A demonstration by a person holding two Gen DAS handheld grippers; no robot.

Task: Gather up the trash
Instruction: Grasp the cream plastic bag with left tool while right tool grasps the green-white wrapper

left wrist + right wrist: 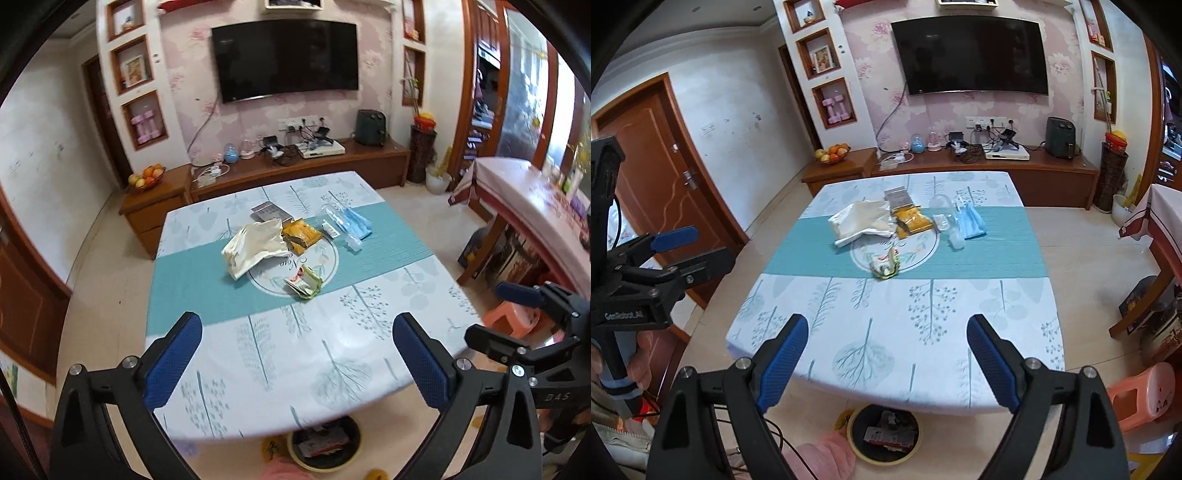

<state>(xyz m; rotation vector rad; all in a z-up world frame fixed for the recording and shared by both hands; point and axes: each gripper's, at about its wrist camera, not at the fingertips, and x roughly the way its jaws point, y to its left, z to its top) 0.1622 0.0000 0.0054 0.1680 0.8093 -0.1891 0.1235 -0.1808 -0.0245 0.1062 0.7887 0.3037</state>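
Trash lies in the middle of the table point(332, 354): a crumpled white bag point(255, 243), a yellow snack packet point(301, 234), a folded green and red wrapper point(304, 282), a blue face mask point(358, 221), a clear plastic bottle point(341, 225) and a small grey box point(267, 213). My left gripper point(297, 325) hangs open and empty over the table's near edge, well short of the pile. My right gripper point(887, 326) is open too, with nothing between its fingers, beside the left one. A round bin point(884, 435) with wrappers inside stands on the floor under the near edge.
A wooden TV cabinet point(295, 170) with a fruit bowl point(146, 177) runs along the far wall. A second covered table point(535, 195) and a pink plastic stool point(513, 321) stand to the right. A brown door point(661, 173) is on the left. A hand point(635, 373) holds the left gripper's handle.
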